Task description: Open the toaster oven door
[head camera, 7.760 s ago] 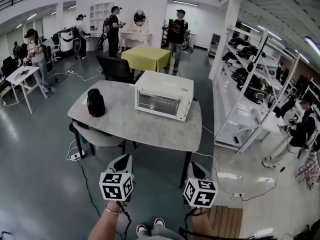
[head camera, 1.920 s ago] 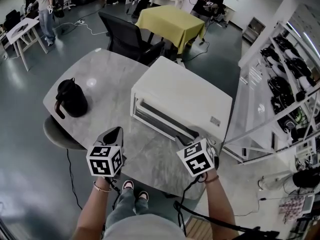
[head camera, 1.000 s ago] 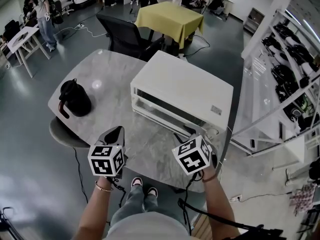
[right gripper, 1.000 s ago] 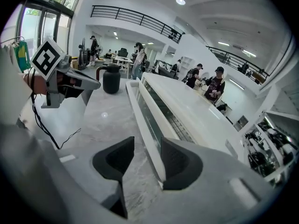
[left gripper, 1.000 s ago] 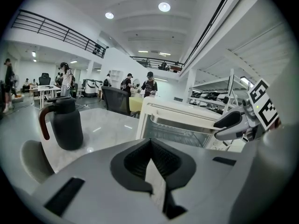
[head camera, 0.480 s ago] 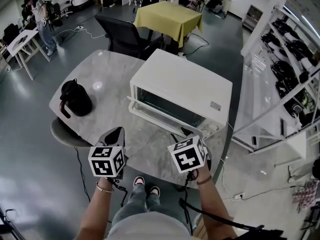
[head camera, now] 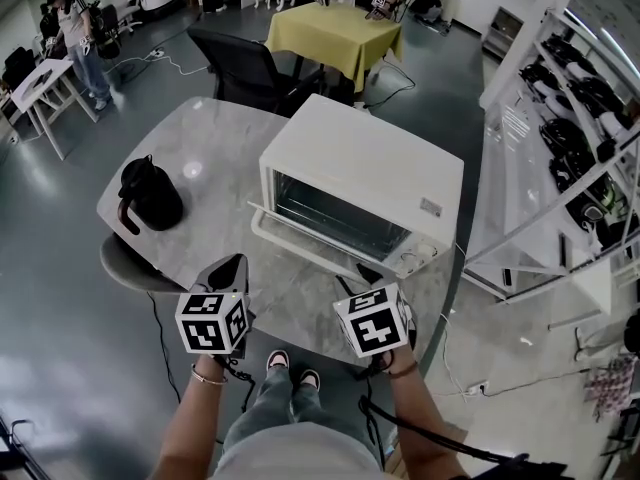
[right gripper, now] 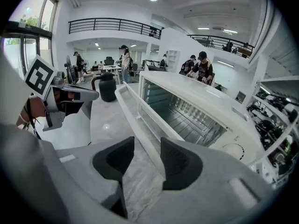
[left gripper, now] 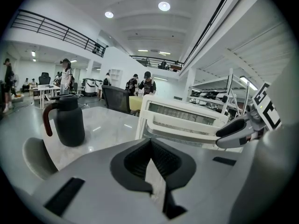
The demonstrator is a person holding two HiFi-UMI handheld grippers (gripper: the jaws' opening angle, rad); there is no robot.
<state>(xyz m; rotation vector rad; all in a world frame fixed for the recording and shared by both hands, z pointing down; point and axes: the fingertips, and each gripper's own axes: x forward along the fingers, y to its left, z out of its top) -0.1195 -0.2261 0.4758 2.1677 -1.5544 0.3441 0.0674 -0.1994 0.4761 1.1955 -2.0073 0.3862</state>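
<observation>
Sitting on the table point(head camera: 200, 158), the oven point(head camera: 360, 158) had its door point(head camera: 290, 238) hanging partway down. The door looked rigid, glass in a metal frame on a bottom hinge, probably light to swing but apt to drop if let go, and best taken by the smooth handle point(right gripper: 133, 120) along its free edge. The right tongs point(right gripper: 147, 146) were narrowly parted and pinching that handle near its end, while the left tongs point(left gripper: 150, 146) were pressed together with nothing between them, hovering apart from the oven.
</observation>
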